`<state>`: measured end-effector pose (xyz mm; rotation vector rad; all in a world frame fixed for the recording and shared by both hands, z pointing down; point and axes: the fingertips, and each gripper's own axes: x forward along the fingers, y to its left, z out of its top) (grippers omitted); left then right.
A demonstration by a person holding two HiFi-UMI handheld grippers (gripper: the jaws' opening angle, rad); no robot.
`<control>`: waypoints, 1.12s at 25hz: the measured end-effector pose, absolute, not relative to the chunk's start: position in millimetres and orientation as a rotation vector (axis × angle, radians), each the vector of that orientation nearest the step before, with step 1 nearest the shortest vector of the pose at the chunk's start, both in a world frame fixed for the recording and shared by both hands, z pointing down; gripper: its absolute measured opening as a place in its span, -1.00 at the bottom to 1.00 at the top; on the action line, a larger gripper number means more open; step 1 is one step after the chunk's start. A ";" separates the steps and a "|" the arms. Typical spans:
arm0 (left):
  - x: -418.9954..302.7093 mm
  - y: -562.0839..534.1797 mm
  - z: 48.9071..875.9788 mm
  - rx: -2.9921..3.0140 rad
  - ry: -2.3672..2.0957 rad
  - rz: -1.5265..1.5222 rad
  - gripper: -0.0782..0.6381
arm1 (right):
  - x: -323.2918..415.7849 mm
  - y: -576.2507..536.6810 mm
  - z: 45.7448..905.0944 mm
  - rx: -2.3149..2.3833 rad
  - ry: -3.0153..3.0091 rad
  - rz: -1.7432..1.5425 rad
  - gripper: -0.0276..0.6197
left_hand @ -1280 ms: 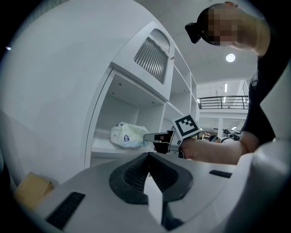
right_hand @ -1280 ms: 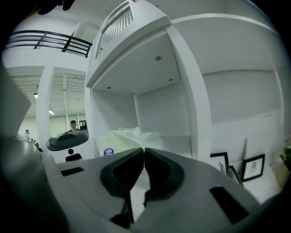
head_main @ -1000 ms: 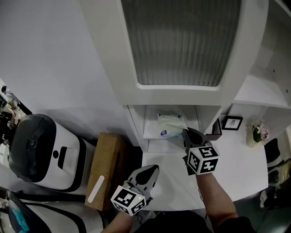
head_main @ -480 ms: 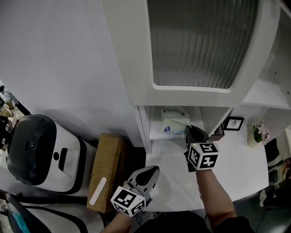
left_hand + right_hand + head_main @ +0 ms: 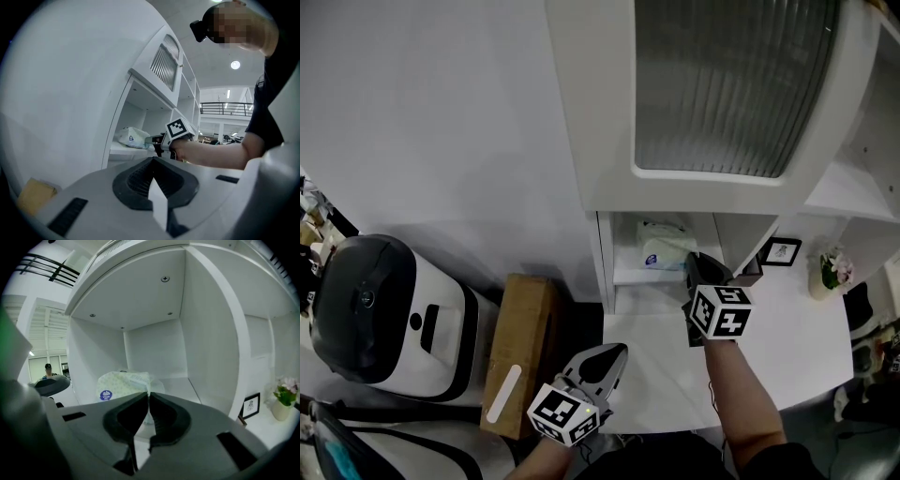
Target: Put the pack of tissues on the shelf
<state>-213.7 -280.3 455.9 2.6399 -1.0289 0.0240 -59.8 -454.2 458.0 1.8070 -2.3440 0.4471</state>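
Note:
The pack of tissues (image 5: 666, 249), pale wrap with a blue round label, lies on the low white shelf (image 5: 628, 277) inside the cabinet opening. In the right gripper view the pack of tissues (image 5: 123, 381) sits straight ahead, its clear end flap reaching my jaw tips. My right gripper (image 5: 696, 265) is at the pack's right end, and its jaws look shut on the wrap's edge. The left gripper view shows the same pack of tissues (image 5: 131, 137) with the right gripper (image 5: 151, 139) touching it. My left gripper (image 5: 609, 353) hangs low over the white counter, shut and holding nothing.
A white counter (image 5: 661, 380) runs below the shelf. A brown cardboard box (image 5: 521, 349) and a black-and-white machine (image 5: 386, 311) stand at the left. A small framed picture (image 5: 780, 251) and a flower pot (image 5: 831, 274) sit at the right. A ribbed cabinet door (image 5: 731, 84) overhangs the opening.
The right gripper and the pack have shifted slightly further into the shelf opening. The left gripper has stayed where it was.

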 end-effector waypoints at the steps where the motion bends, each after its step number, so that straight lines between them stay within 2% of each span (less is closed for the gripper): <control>1: -214.8 -278.9 456.7 2.637 -1.029 0.027 -0.77 | -59.5 -454.2 457.7 1.809 -2.346 0.453 -0.89; 7: -216.7 -269.7 460.0 2.632 -1.020 0.031 -0.77 | -57.5 -449.6 454.6 1.818 -2.359 0.455 -0.88; 9: -215.8 -266.1 460.5 2.635 -1.014 0.031 -0.77 | -54.6 -445.9 452.9 1.828 -2.356 0.446 -0.69; 13: -212.6 -259.7 461.0 2.642 -1.004 0.028 -0.77 | -48.1 -430.8 447.4 1.853 -2.364 0.427 -0.69; 18: -206.1 -253.9 457.4 2.637 -0.998 0.004 -0.77 | -48.9 -400.4 438.4 1.817 -2.439 0.426 -0.88; 28: -187.9 -244.2 456.8 2.635 -1.000 0.013 -0.77 | -48.5 -334.5 435.3 1.682 -2.555 0.423 -0.89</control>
